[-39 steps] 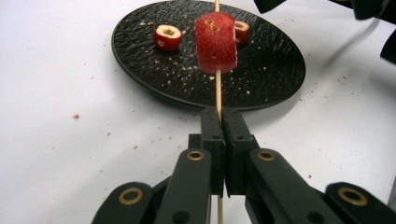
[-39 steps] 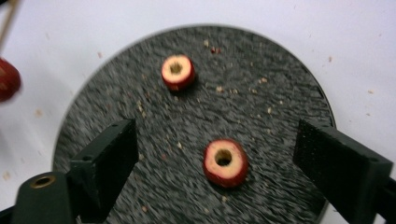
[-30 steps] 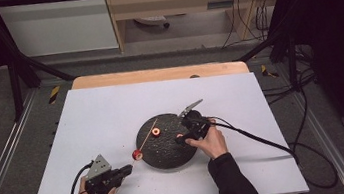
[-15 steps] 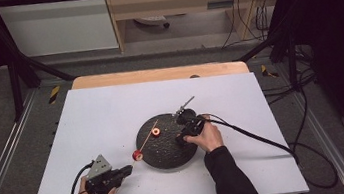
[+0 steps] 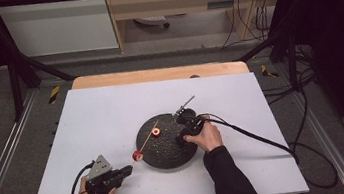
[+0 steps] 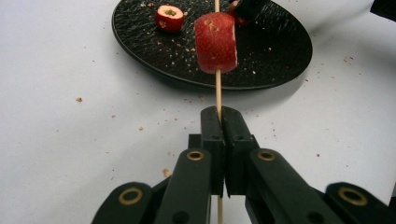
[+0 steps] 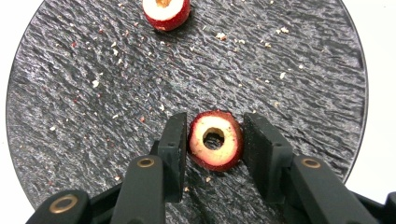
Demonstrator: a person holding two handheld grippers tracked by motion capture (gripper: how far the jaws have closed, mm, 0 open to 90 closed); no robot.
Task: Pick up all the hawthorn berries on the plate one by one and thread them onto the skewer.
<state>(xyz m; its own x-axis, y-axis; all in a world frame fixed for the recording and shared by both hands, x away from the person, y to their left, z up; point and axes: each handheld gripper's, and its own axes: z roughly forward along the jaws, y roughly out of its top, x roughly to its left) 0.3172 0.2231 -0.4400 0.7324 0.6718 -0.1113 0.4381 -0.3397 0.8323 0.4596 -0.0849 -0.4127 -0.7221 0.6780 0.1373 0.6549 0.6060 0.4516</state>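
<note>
At frame centre, right tongs [image 7: 215, 144] had just been closing on fruit ring [image 7: 215, 139], hole facing up, w/ left tongs [image 6: 220, 122] clamped on skewer [image 6: 218, 91].

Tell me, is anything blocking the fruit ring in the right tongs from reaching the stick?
Nothing visible does. The right tongs grip the fruit ring on the black plate; only bare plate lies between it and the skewer in the left tongs.

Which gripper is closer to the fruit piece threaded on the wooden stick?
Left. The left gripper clamps the stick just below that fruit piece; the right gripper is over the plate.
</note>
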